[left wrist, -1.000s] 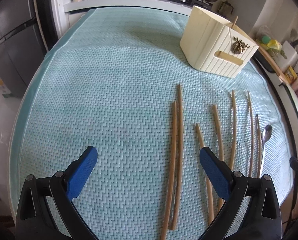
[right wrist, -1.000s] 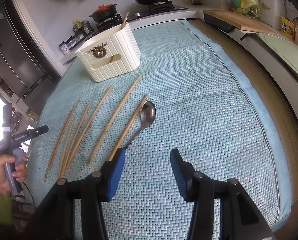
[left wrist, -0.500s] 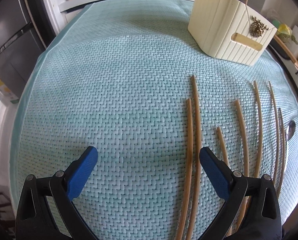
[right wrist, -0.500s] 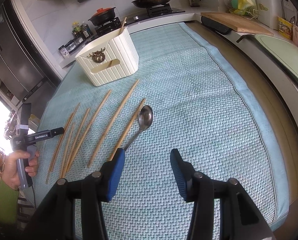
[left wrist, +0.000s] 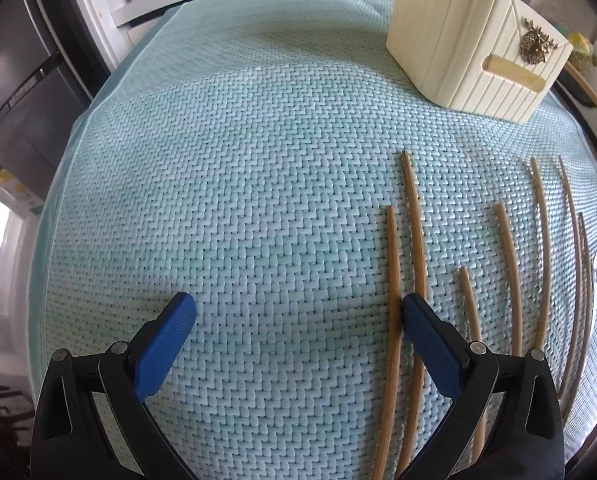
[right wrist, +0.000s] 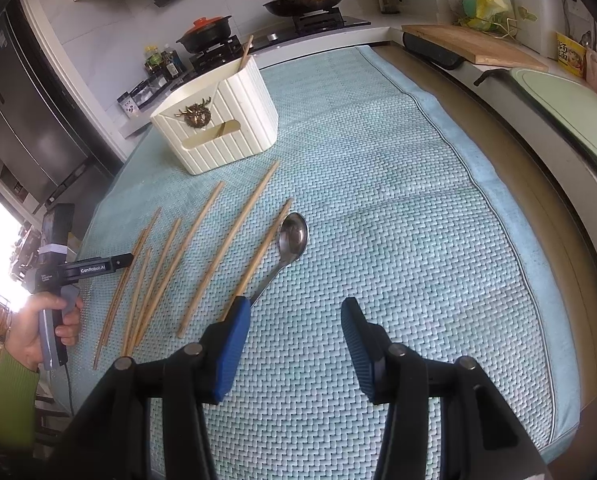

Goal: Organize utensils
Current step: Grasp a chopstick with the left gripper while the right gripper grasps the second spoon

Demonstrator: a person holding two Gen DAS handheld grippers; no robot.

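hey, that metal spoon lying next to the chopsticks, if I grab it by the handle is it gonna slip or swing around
The spoon looks like polished metal with a thin handle, so it may well slip between the pads. Its wide bowl probably outweighs the handle, so it may tip bowl-down. It lies flat on the woven mat, so getting under it may be fiddly.

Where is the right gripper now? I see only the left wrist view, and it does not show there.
Observer: The right gripper is open over the mat and holds nothing.
Operator: Is the spoon close to it?
Observer: Yes. The spoon lies just ahead; its handle runs down behind the finger on the picture's left.
Operator: What lies on the spoon's other side, away from the chopsticks?
Observer: Only bare mat, as far as its edge.
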